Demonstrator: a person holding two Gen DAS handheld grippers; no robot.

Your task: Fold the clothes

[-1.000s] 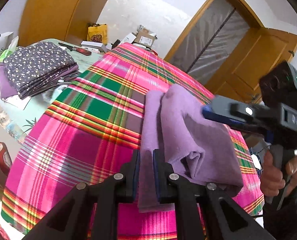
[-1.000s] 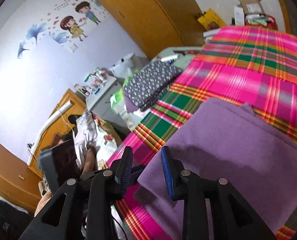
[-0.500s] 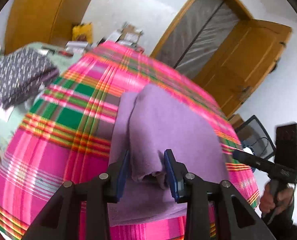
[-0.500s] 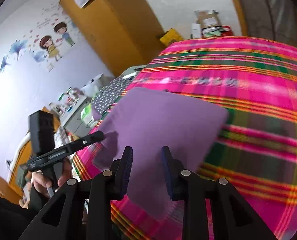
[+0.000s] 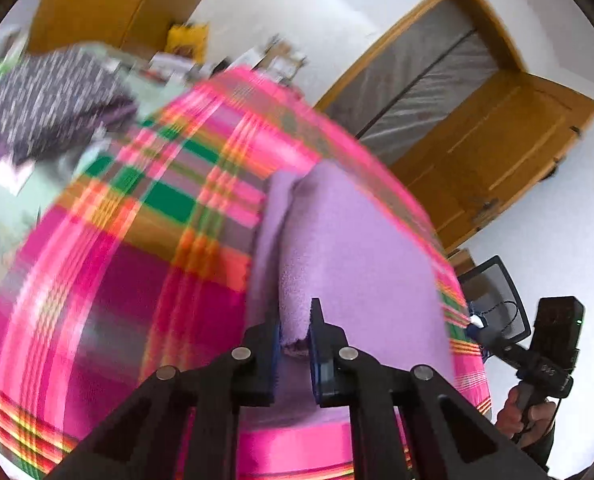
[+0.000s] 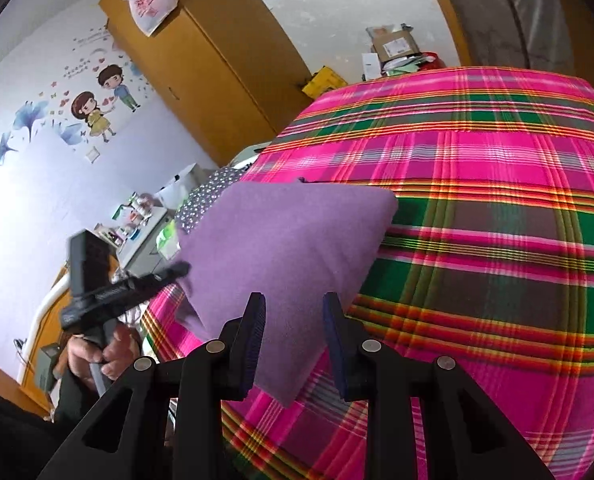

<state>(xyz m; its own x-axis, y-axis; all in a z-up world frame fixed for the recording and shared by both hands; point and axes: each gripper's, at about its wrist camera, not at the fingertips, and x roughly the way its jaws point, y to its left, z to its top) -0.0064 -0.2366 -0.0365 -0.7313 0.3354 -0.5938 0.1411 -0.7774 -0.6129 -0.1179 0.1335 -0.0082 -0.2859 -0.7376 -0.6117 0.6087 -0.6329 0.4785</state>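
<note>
on the pink plaid cover the purple cloth lies folded, near the front edge. a second ago the right gripper was close over the cloth; now it is drawn back to the right side, and its jaws stand apart with nothing pressed between them, only the cloth's near corner below them. the left gripper held the left edge before, opened half a second ago, and now its jaws are closing on the thick fold of the cloth, with the fabric between them. the cloth's long axis runs from the front edge away toward the far end of the cover, in the left view. the surface under the plaid cover cannot be told. a dotted dark pile lies at the left. behind are a wooden door, a wooden wardrobe and a wall with cartoon stickers.
</note>
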